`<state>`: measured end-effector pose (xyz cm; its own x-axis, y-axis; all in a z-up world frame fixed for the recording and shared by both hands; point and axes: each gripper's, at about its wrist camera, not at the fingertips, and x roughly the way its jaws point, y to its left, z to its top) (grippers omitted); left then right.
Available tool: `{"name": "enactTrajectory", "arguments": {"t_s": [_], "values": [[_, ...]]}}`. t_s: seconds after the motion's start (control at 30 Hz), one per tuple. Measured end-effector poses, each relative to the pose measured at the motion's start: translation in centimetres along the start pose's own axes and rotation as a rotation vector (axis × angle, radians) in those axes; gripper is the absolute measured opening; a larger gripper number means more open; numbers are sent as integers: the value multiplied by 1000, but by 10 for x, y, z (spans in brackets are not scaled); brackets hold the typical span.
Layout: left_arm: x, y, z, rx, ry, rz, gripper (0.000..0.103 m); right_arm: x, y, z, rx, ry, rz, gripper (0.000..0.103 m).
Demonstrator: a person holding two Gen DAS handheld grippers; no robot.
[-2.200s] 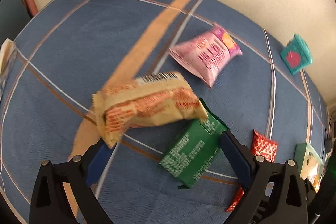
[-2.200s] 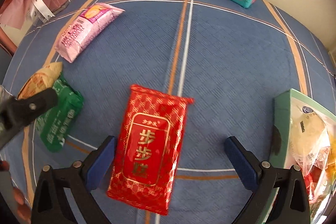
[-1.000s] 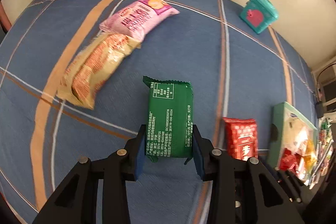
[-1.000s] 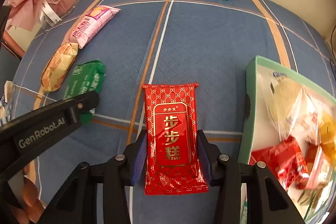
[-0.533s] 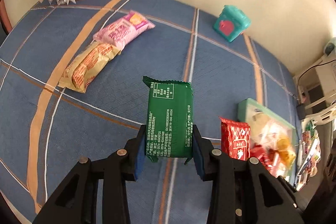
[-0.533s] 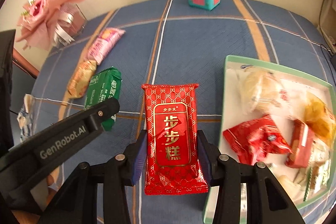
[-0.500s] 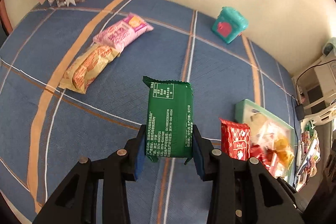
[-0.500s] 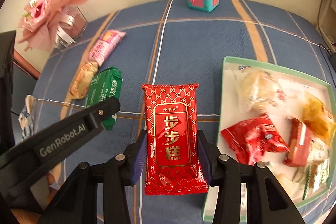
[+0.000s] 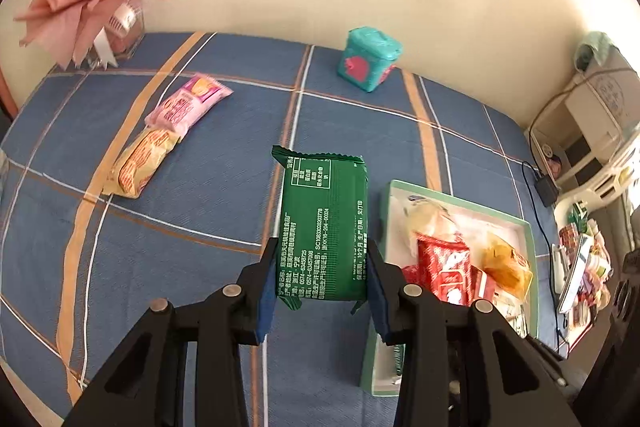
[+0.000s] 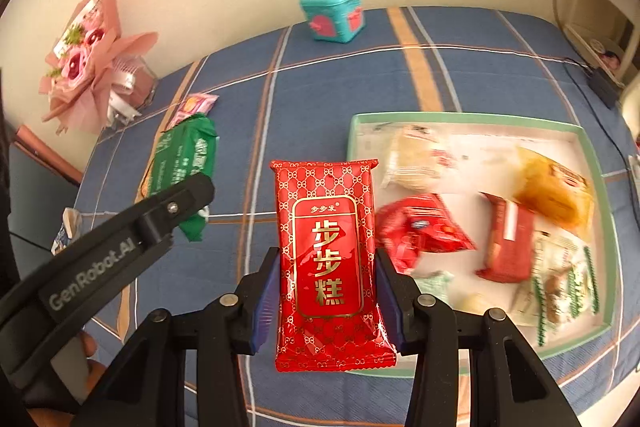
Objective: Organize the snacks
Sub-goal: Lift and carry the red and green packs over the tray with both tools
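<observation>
while each tool pinches only its packet's lower end, green packet [image 9: 324, 227] left, red packet [image 10: 330, 259] right, either could slip short of the tray [image 10: 472, 117].

— What are the tools looking like?

— The left hand-held gripper [image 9: 322, 291] is showing two black, angular arms that are spreading toward the camera, each carrying two round silver screw heads. Its fingers [image 9: 266, 297] are wearing flat blue pads on the inner faces.

— And the other one?

— The right hand-held gripper [image 10: 325, 297] is showing the same build: matte black arms, silver screws, blue ribbed pads on the fingers [image 10: 263, 301].

— Any markings?

— From the right wrist view, the left tool's black arm is crossing the lower left corner, and pale grey lettering reading "GenRobot.AI" is running along it, with one small screw near its tip. Fingertips are peeking out beneath it.
</observation>
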<state>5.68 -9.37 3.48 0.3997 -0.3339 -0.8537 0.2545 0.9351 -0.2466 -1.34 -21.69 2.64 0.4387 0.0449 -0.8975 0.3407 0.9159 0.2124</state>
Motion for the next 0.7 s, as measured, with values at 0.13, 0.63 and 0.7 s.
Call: {"name": "enactTrajectory", "arguments": {"t_s": [0.13, 0.63, 0.7], "values": [[-4, -18, -4, 33, -15, 8, 41, -12, -18, 3, 39, -26, 0, 48], [-1, -90, -15, 169, -21, -11, 41, -29, -110, 12, 231, -40, -68, 48], [2, -101, -17, 188, -14, -21, 41, -32, -125, 12, 264, -45, -75, 48]]}}
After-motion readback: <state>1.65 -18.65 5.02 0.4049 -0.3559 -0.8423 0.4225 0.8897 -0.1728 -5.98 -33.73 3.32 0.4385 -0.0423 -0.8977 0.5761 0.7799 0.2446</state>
